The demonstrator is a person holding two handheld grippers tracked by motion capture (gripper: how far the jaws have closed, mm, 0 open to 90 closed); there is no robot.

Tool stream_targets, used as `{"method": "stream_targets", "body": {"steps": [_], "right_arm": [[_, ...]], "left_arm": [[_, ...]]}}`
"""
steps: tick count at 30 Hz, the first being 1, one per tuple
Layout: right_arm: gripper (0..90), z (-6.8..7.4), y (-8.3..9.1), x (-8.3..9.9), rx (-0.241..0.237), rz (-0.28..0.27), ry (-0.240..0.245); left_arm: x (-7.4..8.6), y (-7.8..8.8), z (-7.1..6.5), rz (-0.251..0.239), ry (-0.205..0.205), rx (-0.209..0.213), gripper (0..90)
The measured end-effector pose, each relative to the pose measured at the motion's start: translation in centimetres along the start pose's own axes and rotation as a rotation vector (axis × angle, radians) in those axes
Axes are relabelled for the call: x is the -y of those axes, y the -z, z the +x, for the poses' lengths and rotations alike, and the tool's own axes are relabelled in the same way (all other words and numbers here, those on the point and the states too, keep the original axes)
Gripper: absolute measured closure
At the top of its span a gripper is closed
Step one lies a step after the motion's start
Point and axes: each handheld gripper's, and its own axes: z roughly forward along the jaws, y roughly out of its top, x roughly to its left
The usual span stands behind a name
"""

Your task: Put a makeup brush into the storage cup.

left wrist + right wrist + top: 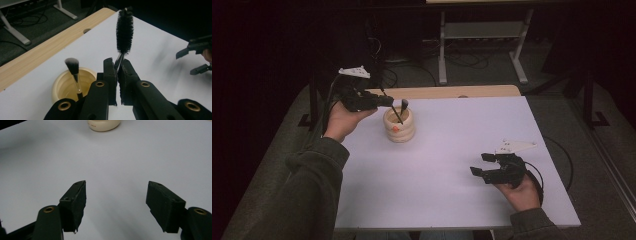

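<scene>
One white tabletop (447,165), wooden far edge (447,92), dark room.

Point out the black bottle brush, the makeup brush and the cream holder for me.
black bottle brush (124,30), left gripper view, its bristles
makeup brush (72,65), left gripper view, its bristle head
cream holder (400,131), high view, its outer wall

Cream ridged cup (399,126), black bottle brush (124,30), white table (452,165)

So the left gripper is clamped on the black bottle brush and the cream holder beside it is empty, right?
Not quite: the left gripper is clamped on the black bottle brush, but the cream holder is not empty. The left gripper view shows a makeup brush standing in it.
</scene>
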Motion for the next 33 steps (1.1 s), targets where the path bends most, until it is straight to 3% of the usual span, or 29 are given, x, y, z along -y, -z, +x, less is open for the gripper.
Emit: {"method": "stream_targets", "body": {"steps": [13, 33], "right_arm": [[30.8, -0.3, 0.1, 0.1, 0.004, -0.006, -0.004], [28.8, -0.5, 0.3, 0.1, 0.006, -0.021, -0.013]], "left_arm": [[-0.3, -0.2, 2.2, 0.002, 0.044, -0.055, 85.0], [0.0, -1.5, 4.1, 0.017, 0.097, -0.115, 84.9]]}}
